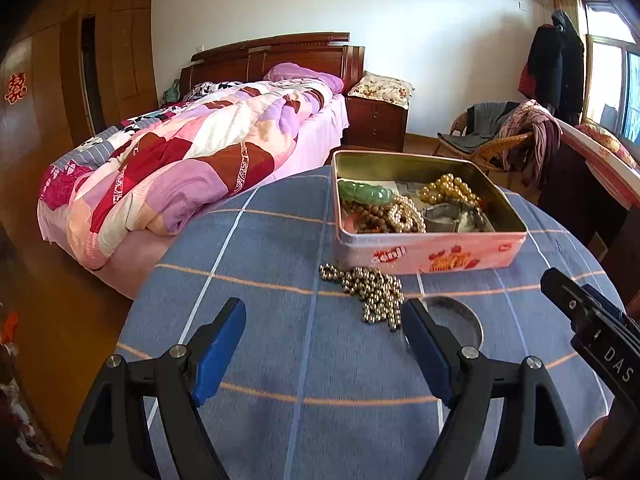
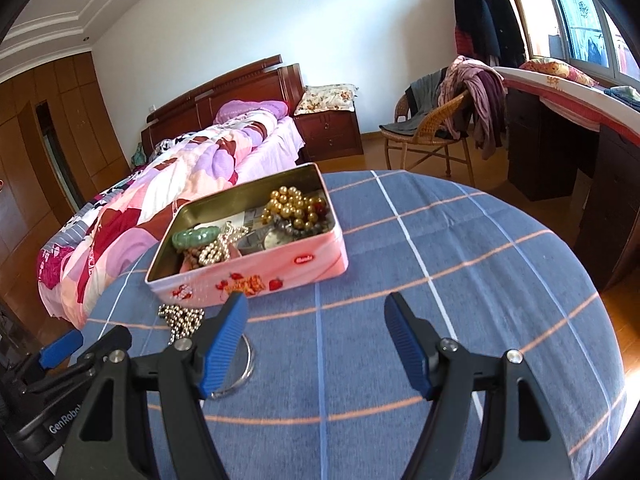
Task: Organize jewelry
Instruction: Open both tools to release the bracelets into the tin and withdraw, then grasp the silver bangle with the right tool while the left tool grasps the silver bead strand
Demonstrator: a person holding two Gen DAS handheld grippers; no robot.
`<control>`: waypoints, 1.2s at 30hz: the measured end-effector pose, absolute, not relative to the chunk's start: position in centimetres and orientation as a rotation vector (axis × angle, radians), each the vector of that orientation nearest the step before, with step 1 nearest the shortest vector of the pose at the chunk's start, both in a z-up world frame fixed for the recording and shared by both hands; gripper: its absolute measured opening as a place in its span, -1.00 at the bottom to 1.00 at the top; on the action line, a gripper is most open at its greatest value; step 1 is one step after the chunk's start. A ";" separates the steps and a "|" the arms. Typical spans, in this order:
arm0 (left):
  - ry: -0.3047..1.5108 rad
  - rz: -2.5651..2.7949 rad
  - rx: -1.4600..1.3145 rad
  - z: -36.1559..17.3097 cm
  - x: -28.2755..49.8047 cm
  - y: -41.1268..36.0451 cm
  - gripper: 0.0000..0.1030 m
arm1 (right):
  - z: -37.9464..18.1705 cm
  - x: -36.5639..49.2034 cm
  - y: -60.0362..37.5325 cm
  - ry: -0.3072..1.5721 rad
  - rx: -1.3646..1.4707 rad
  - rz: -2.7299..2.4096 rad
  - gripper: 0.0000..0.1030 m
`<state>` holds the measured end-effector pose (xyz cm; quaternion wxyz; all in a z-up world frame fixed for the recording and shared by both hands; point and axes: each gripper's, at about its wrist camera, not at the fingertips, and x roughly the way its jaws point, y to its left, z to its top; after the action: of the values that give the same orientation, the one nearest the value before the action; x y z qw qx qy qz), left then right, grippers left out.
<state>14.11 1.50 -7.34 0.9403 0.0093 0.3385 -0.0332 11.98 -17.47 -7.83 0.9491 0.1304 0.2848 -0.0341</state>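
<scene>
A pink open tin box (image 1: 432,254) (image 2: 256,272) stands on the blue checked tablecloth and holds a green bangle (image 1: 366,193) (image 2: 196,237), gold pearl beads (image 1: 452,190) (image 2: 288,206), a pale pearl strand (image 2: 218,250) and brown beads. A heap of small metallic beads (image 1: 370,290) (image 2: 182,320) lies on the cloth in front of the box. A thin silver bangle (image 1: 460,318) (image 2: 240,376) lies just nearer. My left gripper (image 1: 324,316) is open and empty, just short of the bead heap. My right gripper (image 2: 316,312) is open and empty, to the right of the bangle.
The round table (image 2: 440,280) is covered by a blue cloth with orange and white lines. A bed with a patchwork quilt (image 1: 180,168) stands beyond the table's left edge. A wicker chair with clothes (image 2: 440,120) and a dark desk (image 2: 580,152) stand to the right.
</scene>
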 end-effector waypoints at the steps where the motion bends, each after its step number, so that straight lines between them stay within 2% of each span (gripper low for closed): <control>1: 0.692 -0.067 0.021 -7.4 14.0 1.6 0.55 | -7.9 11.9 -17.4 0.587 0.265 -0.067 0.44; 18: 0.729 -0.063 0.038 -8.2 12.3 2.3 0.55 | -8.1 10.7 -17.0 0.624 0.307 -0.030 0.52; 23: 0.768 -0.083 0.012 -8.6 12.1 3.5 0.55 | -8.8 10.6 -17.2 0.686 0.330 0.004 0.67; 27: 0.781 -0.034 0.014 -8.8 12.4 5.1 0.55 | -9.2 11.4 -16.9 0.727 0.325 0.024 0.68; 33: 0.793 -0.012 -0.035 -8.8 13.2 7.0 0.55 | -9.8 14.5 -13.3 0.820 0.192 0.120 0.69; 35: 0.788 -0.017 -0.045 -8.8 13.3 7.3 0.55 | -10.2 15.7 -11.6 0.855 0.121 0.147 0.85; 36: 0.785 -0.019 -0.044 -8.8 13.3 7.3 0.55 | -10.5 16.2 -10.8 0.871 0.088 0.151 0.86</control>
<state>13.32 7.31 -8.85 0.9237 -0.0215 0.3824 -0.0092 16.21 -10.81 -10.50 0.9029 0.0426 0.4215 0.0730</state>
